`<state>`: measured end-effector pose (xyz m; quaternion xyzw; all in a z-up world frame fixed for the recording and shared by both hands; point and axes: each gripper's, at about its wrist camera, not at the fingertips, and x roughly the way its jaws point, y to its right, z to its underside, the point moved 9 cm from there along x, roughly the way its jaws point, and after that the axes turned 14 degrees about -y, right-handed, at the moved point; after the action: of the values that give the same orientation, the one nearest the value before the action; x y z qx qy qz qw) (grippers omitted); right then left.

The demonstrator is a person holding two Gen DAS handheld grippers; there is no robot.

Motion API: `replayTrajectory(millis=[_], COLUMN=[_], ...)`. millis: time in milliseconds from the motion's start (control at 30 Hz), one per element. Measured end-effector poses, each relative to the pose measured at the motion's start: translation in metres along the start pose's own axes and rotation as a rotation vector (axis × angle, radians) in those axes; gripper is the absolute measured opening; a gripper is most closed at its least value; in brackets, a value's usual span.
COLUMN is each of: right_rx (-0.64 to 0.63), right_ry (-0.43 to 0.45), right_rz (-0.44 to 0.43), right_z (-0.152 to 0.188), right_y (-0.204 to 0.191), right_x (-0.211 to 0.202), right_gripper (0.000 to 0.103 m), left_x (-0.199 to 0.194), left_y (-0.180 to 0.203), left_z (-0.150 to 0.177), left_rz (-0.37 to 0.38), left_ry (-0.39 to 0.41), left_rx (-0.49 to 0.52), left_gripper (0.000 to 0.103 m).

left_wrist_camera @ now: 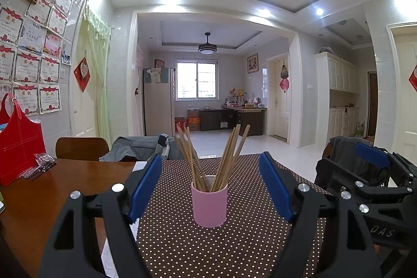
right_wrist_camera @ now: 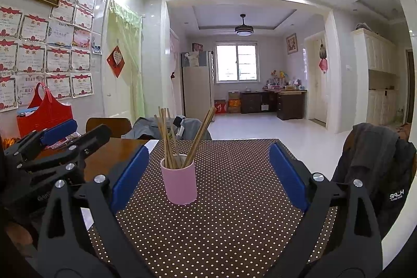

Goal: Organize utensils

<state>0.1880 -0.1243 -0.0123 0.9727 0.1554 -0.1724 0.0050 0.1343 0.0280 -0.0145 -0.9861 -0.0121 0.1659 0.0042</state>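
A pink cup (left_wrist_camera: 209, 205) stands upright on a brown polka-dot cloth (left_wrist_camera: 234, 252) and holds several wooden chopsticks (left_wrist_camera: 224, 158) fanned out to both sides. My left gripper (left_wrist_camera: 211, 163) is open and empty, with the cup centred just ahead between its blue pads. My right gripper (right_wrist_camera: 208, 155) is open and empty too. In the right wrist view the cup (right_wrist_camera: 179, 180) sits ahead, left of centre, with the chopsticks (right_wrist_camera: 169, 137) in it. Each gripper shows in the other's view: the right gripper (left_wrist_camera: 370, 173) at the right edge, the left gripper (right_wrist_camera: 57, 137) at the left edge.
A wooden table (left_wrist_camera: 39, 194) lies under the cloth. A red bag (left_wrist_camera: 18, 145) and a small packet (left_wrist_camera: 43, 160) sit at its left. Chairs draped with grey jackets stand at the far side (left_wrist_camera: 140, 147) and at the right (right_wrist_camera: 375, 168).
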Motion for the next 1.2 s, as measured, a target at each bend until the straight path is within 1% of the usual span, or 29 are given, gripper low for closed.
replayTrajectory(millis=[400,633,700,867,967,1067,1200], right_rx=[0.006,0.02,0.034,0.088,0.102,0.115,0.119], right_ry=[-0.006,-0.021,-0.03,-0.049,-0.057,-0.057,-0.055], right_rz=[0.001,0.027,0.046,0.115,0.165,0.185,0.189], right_z=[0.003,0.007,0.007,0.012,0.014,0.013,0.01], right_y=[0.001,0.006,0.009,0.016,0.01,-0.001,-0.021], right_x=[0.001,0.003,0.003,0.003,0.007,0.013,0.021], right_gripper=[0.092,0.092,0.092,0.092,0.094,0.095,0.095], left_x=[0.003,0.01,0.016,0.035,0.045,0.053,0.064], left_y=[0.0,0.005,0.01,0.017,0.012,0.001,-0.02], left_z=[0.0,0.001,0.001,-0.001,0.0,0.002,0.003], left_rz=[0.002,0.028,0.065,0.223,0.283,0.303,0.338], left_ry=[-0.005,-0.016,-0.02,-0.043,-0.054,-0.053,-0.058], left_rx=[0.005,0.022,0.034,0.086,0.117,0.136,0.13], left_gripper=[0.076,0.076,0.076,0.075,0.075,0.076,0.076])
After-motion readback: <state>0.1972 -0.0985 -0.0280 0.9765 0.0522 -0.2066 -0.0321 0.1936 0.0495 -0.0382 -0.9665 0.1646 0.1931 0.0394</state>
